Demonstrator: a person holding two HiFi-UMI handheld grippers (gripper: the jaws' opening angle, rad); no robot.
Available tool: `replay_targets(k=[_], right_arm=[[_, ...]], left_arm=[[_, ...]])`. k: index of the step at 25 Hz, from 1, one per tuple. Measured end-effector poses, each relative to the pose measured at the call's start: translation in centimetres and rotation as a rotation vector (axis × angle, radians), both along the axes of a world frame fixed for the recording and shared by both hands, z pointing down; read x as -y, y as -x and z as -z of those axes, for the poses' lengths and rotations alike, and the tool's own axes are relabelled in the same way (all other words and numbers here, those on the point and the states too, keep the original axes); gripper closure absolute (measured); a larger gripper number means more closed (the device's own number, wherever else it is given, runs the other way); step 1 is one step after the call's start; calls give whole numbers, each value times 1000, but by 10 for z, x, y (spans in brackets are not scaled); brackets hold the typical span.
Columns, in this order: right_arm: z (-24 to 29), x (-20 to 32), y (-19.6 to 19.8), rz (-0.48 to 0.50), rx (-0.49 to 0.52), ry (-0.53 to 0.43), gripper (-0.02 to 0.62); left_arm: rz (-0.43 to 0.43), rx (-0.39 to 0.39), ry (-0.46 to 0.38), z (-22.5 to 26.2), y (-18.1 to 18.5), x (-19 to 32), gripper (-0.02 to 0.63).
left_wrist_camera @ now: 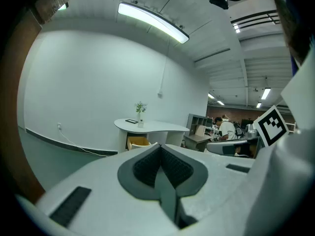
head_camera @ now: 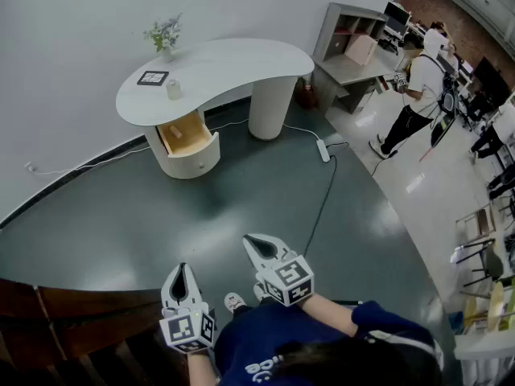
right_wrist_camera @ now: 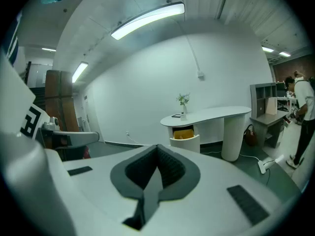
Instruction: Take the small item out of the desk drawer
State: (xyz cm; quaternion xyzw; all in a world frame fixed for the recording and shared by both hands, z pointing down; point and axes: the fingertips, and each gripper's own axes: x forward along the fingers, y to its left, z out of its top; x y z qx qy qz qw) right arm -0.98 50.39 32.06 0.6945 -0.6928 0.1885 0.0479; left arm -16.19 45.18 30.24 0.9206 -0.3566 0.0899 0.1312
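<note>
So right now I'm well back from the desk (head_camera: 229, 61), the white kidney-shaped one against the wall, with a wide stretch of dark floor (head_camera: 121, 215) between me and it. Both claws are held low in front of the person's body, well apart from everything. The left gripper (head_camera: 182, 273) has its jaws pressed together with nothing between the pads, and its own view shows the tips meeting in a point. It's the same for the right gripper (head_camera: 259, 249): clamped fully closed and empty, sitting a bit further forward than the left one. The drawer (head_camera: 187, 135) is pulled open under the desk's left end and its inside looks tan or yellowish. From this far I can't pick out the small item in there, in any view. On the desktop there's a dark square frame (head_camera: 153, 77), a little glass jar (head_camera: 173, 89) just beside it, and a vase with flowers (head_camera: 165, 34) back near the wall. A power strip (head_camera: 324, 149) lies on the floor to the right of the desk's round leg. Another person in a white top (head_camera: 420, 83) stands over by a grey shelf desk (head_camera: 354, 59).
</note>
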Motion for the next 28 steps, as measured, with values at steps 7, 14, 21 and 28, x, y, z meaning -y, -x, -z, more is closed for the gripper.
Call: replay_targets(k=[7,14,21,28], right_arm=[[-1,12,5,-25,-29,-6,589],[-9,17,-6,-73,2,-12,588],[-23,31,-20,-60,44,-3,586],[-27,88,-39,18,45,-7,587]], left_arm=[[-26,-22,-16,3,3,19,601],[-14,-34,-4,-4,13,23,601],[9,-21,27,-14,9,30,601],[46,-23,46,-13,-22,64,601]])
